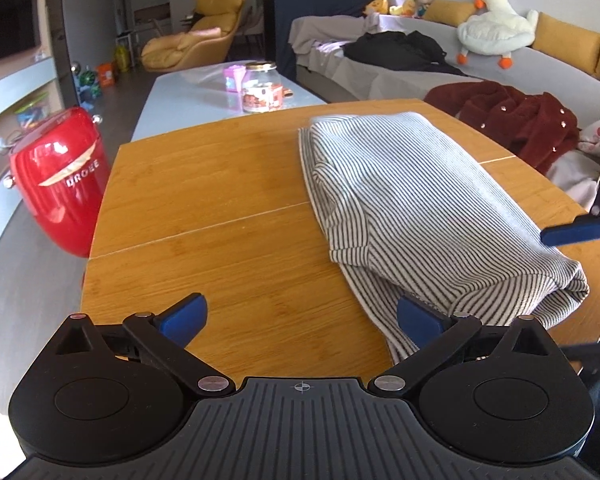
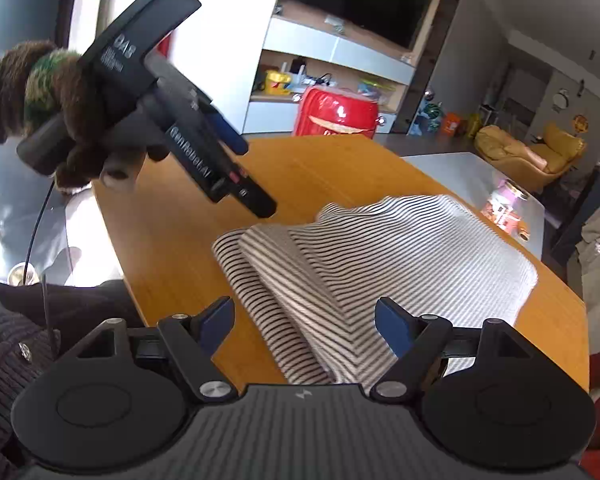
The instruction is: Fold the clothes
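A black-and-white striped garment lies folded in layers on the wooden table, toward its right side. My left gripper is open and empty above the table's near edge; its right finger is beside the garment's near corner. My right gripper is open and empty, just above the near edge of the striped garment. The left gripper's body, held by a gloved hand, shows at the upper left of the right wrist view. A blue fingertip of the right gripper shows at the right edge of the left wrist view.
A red suitcase-like case stands left of the table. A white coffee table with a jar is beyond. A sofa with a dark red coat, black clothes and a plush goose lies to the right.
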